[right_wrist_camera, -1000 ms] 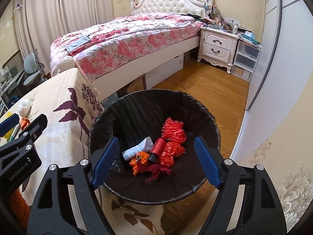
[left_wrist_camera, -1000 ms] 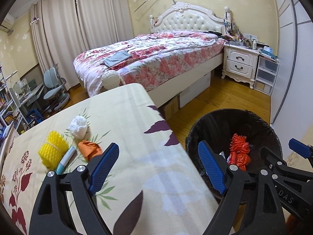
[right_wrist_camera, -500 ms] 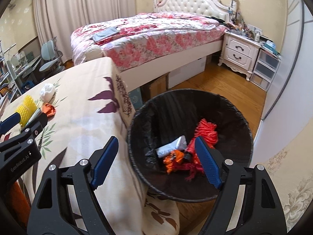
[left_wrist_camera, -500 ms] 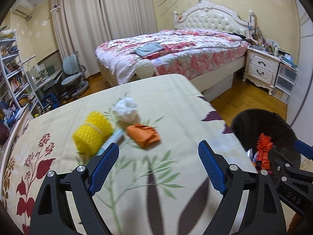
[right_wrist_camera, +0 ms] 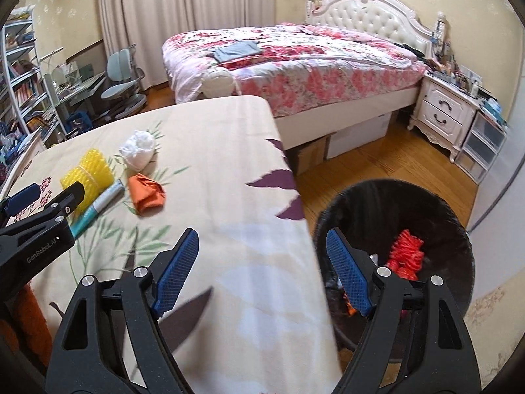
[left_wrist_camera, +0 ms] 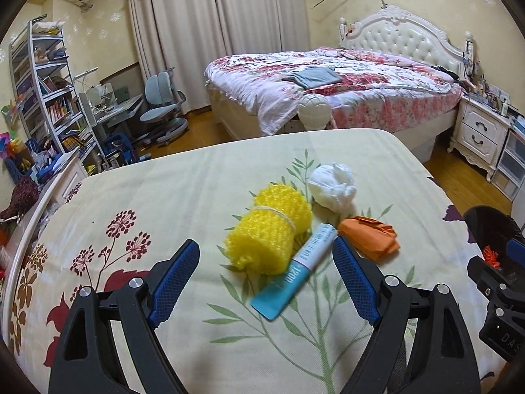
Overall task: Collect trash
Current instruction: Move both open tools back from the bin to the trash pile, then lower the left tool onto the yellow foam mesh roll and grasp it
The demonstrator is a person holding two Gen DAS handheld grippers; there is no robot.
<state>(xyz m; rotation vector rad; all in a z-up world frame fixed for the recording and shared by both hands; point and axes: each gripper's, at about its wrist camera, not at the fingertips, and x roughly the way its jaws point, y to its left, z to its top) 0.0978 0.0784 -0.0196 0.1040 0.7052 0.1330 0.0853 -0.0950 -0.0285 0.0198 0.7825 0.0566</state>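
Note:
On the floral tablecloth (left_wrist_camera: 183, 197) lie a yellow foam net roll (left_wrist_camera: 267, 229), a teal-and-white tube (left_wrist_camera: 295, 272), an orange crumpled wrapper (left_wrist_camera: 369, 236) and a white plastic wad (left_wrist_camera: 333, 187). My left gripper (left_wrist_camera: 265, 279) hovers open just short of the roll and tube, nothing between its pads. My right gripper (right_wrist_camera: 262, 269) is open and empty over the table's right edge. Beside that edge stands the black-lined bin (right_wrist_camera: 436, 210) with red netting (right_wrist_camera: 407, 256) inside. The same litter shows in the right wrist view: roll (right_wrist_camera: 87, 174), tube (right_wrist_camera: 98, 205), wrapper (right_wrist_camera: 146, 192), wad (right_wrist_camera: 137, 146).
A bed with a pink floral cover (left_wrist_camera: 344, 85) stands beyond the table, a white nightstand (left_wrist_camera: 482, 131) to its right. A desk, grey chair (left_wrist_camera: 160, 108) and bookshelf (left_wrist_camera: 42, 88) fill the left. Wooden floor (right_wrist_camera: 377, 164) lies between bed and bin.
Both grippers have swung left, away from the bin and over the table. The litter now sits right in front of the left gripper; the bin has slid to the right of both views.

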